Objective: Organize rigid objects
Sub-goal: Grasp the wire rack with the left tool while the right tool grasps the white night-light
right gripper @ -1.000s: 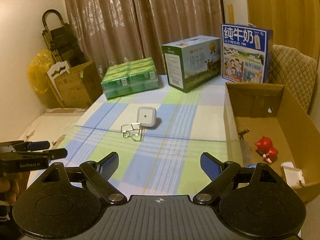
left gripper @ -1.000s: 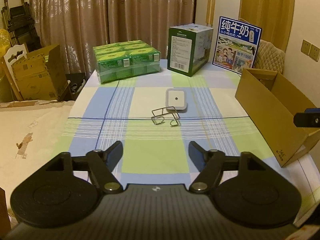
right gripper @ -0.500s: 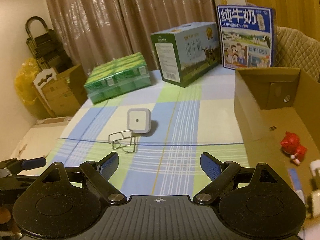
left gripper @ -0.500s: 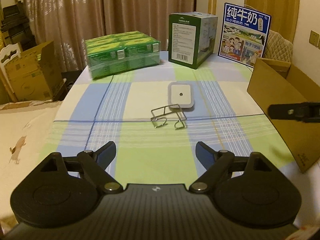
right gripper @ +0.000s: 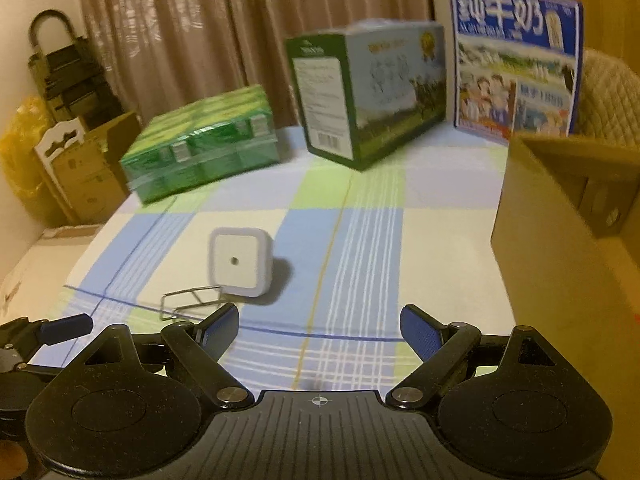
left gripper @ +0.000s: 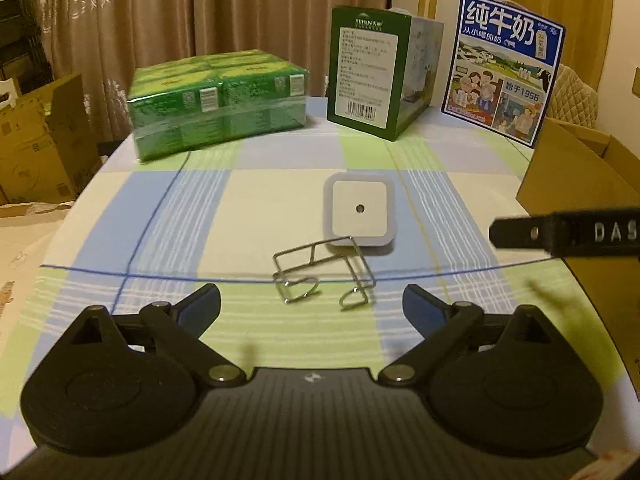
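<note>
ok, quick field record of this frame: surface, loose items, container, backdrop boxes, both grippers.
surface: table with checked cloth
loose items: wire rack and white square device, mid-table; whether they touch is unclear
container: open cardboard box at the right edge, contents not visible
backdrop boxes: green pack, green carton, blue milk carton
left gripper: jaws have just been opening, nothing between them
right gripper: open, empty

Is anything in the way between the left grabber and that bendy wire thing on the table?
No. The left gripper has just been opening and holds nothing. Only bare tablecloth lies between it and the wire rack. The white square device sits behind the rack.
</note>
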